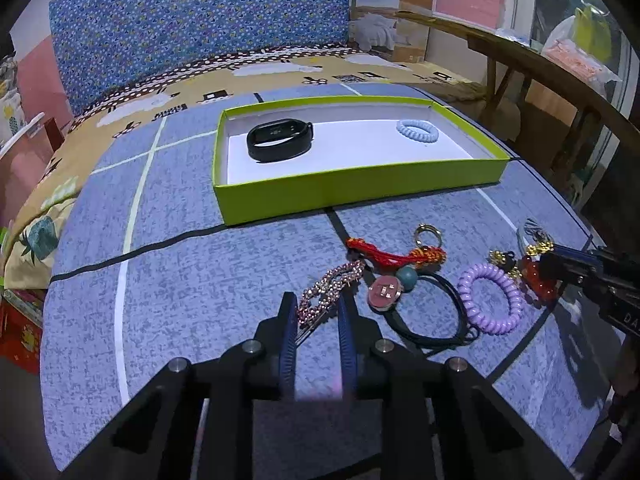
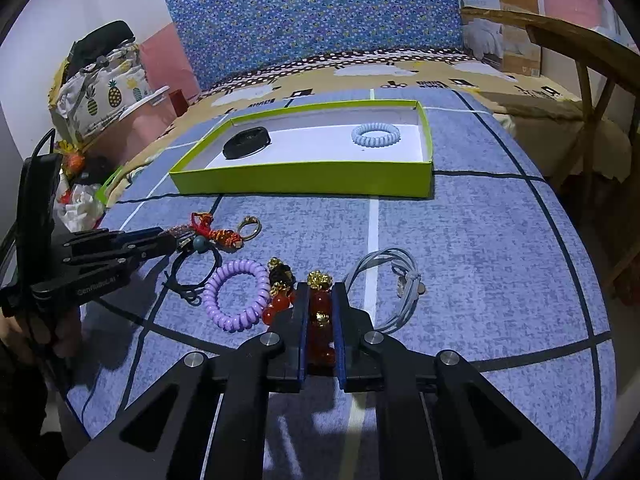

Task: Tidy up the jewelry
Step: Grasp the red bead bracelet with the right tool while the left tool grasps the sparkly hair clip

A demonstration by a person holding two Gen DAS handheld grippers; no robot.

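Left wrist view: left tool (image 1: 318,312) pads flanking the rhinestone hair clip (image 1: 330,288) on the blue mat (image 1: 180,280), grip uncertain, right wrist view: right tool (image 2: 320,304) clamped on the red bead bracelet (image 2: 320,312), green tray (image 2: 304,184) beyond.

blue patterned mat (image 1: 200,280): underlay, near to mid | yellow printed bedsheet (image 1: 280,68): beyond mat | blue floral panel (image 2: 320,20): upright, far | cardboard box (image 1: 390,20): far right | wooden frame (image 2: 580,52): right | pineapple-print bag (image 2: 104,92): far left
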